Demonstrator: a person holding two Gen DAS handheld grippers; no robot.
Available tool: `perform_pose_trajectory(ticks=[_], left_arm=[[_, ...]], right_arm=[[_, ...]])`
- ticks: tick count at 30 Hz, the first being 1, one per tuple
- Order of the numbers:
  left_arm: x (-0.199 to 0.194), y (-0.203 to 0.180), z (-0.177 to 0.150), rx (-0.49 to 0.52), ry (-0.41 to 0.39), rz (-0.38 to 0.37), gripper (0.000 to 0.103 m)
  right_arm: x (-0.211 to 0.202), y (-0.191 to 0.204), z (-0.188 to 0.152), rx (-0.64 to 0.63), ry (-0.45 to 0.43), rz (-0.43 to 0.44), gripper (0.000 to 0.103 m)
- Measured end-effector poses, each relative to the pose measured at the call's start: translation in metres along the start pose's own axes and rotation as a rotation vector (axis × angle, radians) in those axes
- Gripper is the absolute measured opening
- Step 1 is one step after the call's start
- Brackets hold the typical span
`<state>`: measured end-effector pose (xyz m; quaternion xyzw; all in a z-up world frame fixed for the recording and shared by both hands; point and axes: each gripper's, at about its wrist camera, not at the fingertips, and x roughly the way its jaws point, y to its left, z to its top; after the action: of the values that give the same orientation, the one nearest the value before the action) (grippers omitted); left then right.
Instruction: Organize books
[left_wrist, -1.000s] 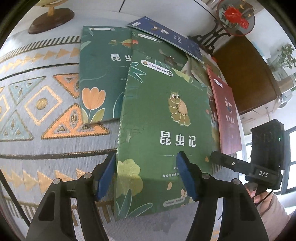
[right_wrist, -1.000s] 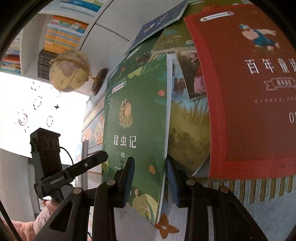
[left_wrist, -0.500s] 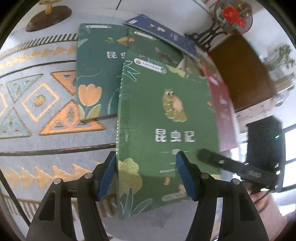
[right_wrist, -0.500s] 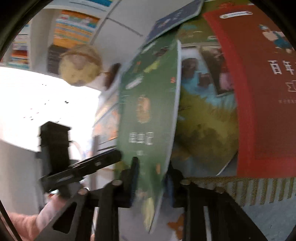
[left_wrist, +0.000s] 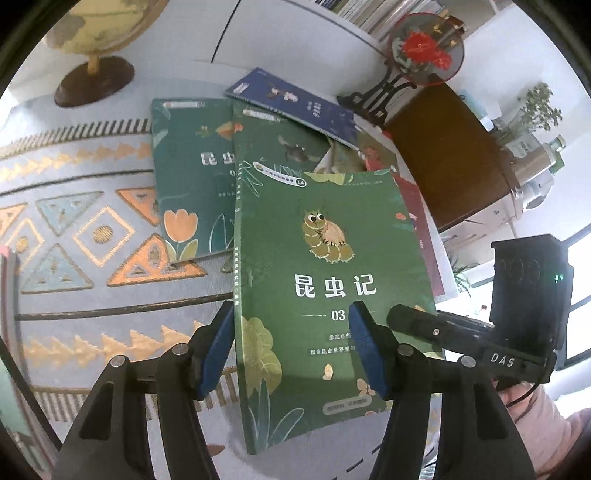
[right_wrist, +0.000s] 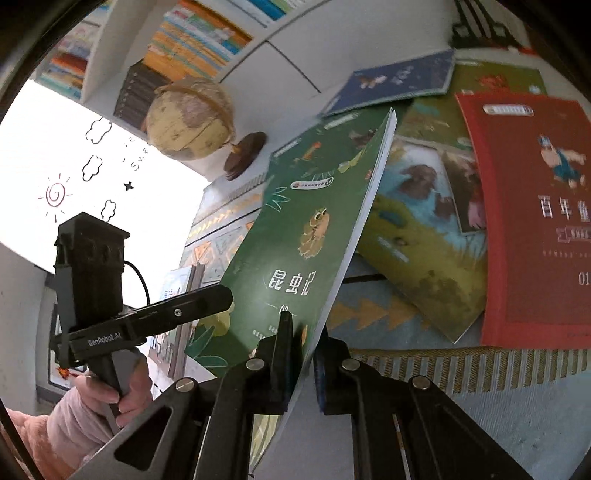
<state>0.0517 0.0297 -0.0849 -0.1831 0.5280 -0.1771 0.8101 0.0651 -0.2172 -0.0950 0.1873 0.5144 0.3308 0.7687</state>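
A green book with a caterpillar on its cover (left_wrist: 325, 258) (right_wrist: 306, 229) hangs tilted above the patterned cloth (left_wrist: 92, 236). My right gripper (right_wrist: 303, 339) is shut on its page edge near the lower corner. My left gripper (left_wrist: 291, 350) stands open over the same book. Its left pad is beside the spine and its right pad lies over the cover; I cannot tell if either touches. More books lie behind: a tulip-covered green one (left_wrist: 188, 177), another green one (left_wrist: 288, 144), a blue one (left_wrist: 295, 103), a red one (right_wrist: 535, 221) and a picture book (right_wrist: 417, 236).
A globe on a dark wooden foot (right_wrist: 188, 118) stands at the back left of the cloth. A round red-flower ornament on a black stand (left_wrist: 424, 48) and a brown cabinet (left_wrist: 454, 158) are at the back right. Bookshelves (right_wrist: 192, 40) line the wall. A hand in a pink sleeve (right_wrist: 122, 391) holds the left gripper.
My right gripper has closed on the caterpillar book's edge and raised it, so the book now tilts up off the pile. Both grippers have risen; the left has stayed open.
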Motion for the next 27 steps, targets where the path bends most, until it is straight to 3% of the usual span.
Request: perform_pose_trajectory(ticks=[12, 27], left_arm=[[-0.054, -0.007, -0.017, 0.034, -0.096, 0.044, 0.058], [-0.123, 0.022, -0.049, 0.009, -0.182, 0.143, 0.058]], right_arm=[[-0.017, 0.050, -0.014, -0.088, -0.034, -0.002, 0.010], [0.010, 0.127, -0.031, -0.154, -0.019, 0.036, 0.010]])
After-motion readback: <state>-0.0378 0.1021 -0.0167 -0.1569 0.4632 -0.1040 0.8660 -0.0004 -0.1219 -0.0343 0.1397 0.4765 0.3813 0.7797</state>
